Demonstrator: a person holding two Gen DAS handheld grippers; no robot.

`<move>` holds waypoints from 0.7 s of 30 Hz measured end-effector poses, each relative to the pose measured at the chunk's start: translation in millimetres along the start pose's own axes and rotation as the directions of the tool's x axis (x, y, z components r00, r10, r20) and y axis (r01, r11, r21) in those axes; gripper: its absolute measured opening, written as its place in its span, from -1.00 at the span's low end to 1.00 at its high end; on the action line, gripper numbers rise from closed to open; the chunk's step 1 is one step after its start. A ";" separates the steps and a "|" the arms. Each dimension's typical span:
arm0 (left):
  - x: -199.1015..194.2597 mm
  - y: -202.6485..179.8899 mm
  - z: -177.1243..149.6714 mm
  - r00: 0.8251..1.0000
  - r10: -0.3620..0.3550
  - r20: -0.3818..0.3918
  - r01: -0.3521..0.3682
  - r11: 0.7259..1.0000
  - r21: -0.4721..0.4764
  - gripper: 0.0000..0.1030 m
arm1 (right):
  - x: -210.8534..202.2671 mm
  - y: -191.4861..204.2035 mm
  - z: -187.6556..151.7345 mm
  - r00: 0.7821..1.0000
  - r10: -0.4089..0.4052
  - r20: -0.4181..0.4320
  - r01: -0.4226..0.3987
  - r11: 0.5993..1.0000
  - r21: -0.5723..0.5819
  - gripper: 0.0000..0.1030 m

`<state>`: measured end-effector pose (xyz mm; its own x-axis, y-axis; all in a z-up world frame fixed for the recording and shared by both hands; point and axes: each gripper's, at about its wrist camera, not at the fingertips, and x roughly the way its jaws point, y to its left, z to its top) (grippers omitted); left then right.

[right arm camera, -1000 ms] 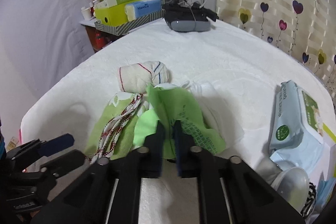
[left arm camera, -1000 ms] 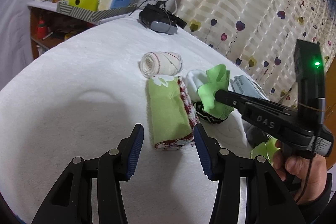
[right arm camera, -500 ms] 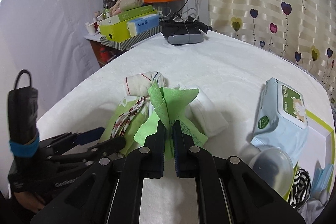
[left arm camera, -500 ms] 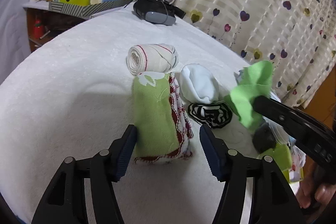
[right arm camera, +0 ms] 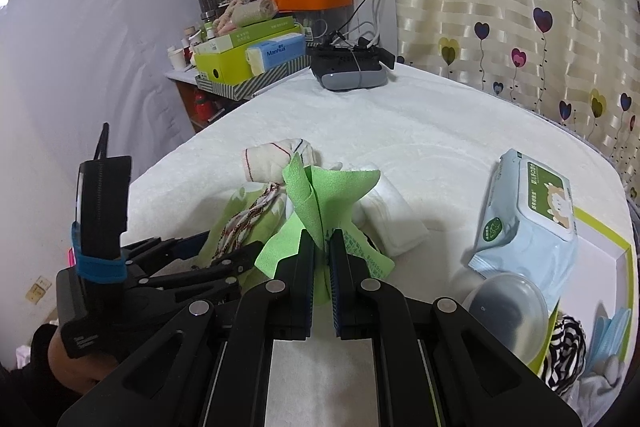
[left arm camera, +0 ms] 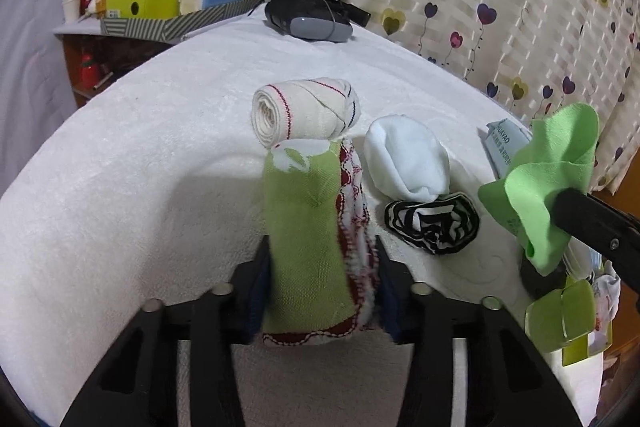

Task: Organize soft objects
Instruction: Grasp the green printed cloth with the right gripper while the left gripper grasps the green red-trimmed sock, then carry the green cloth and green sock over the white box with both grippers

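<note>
Moved: the left gripper (left arm camera: 320,291) has come forward until the green folded towel (left arm camera: 306,239) sits between its jaws, which have just been closing; the right gripper (right arm camera: 321,267) has lifted the lime cloth (right arm camera: 320,203) off the pile and away to the right.
Hidden: the left gripper's blue pads (left arm camera: 260,291) are mostly covered by the towel; the right gripper's body is cut off at the left view's edge; the tray (right arm camera: 600,235) at right is partly out of frame.
Green folded towel: a long green fold with red-and-white trim, lying on the white bedcover (left arm camera: 140,187), its far end touching a rolled cream cloth (left arm camera: 304,113).
Neighbours: a white sock (left arm camera: 404,159) and a striped black-and-white piece (left arm camera: 432,223) just beside it.
Left gripper: pads pressing both sides of the towel's near end.
Right gripper: clamped tight on the lime cloth, held clear of the bedcover.
</note>
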<state>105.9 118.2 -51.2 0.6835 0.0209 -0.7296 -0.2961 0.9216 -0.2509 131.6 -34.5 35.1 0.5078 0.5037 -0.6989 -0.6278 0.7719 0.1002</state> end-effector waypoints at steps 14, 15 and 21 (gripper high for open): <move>-55.3 -9.8 -25.3 0.997 -0.020 0.072 0.020 1.000 0.006 -0.34 | -39.8 -2.6 -23.1 0.999 -0.003 0.035 0.003 1.000 0.010 -0.86; -60.9 -11.7 -26.2 0.996 -0.024 0.081 0.023 1.000 0.007 -0.34 | -43.7 -2.6 -25.9 0.999 -0.003 0.037 0.002 1.000 0.011 -0.86; -87.3 -27.3 -29.9 0.991 -0.057 0.120 0.052 0.998 0.038 -0.34 | -64.7 -1.3 -35.3 0.998 0.001 0.066 -0.002 1.000 0.016 -0.86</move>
<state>34.4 79.6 0.3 0.7744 0.0151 -0.6325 -0.2345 0.9354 -0.2647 78.8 -81.8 55.2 0.5445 0.5291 -0.6508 -0.6195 0.7768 0.1131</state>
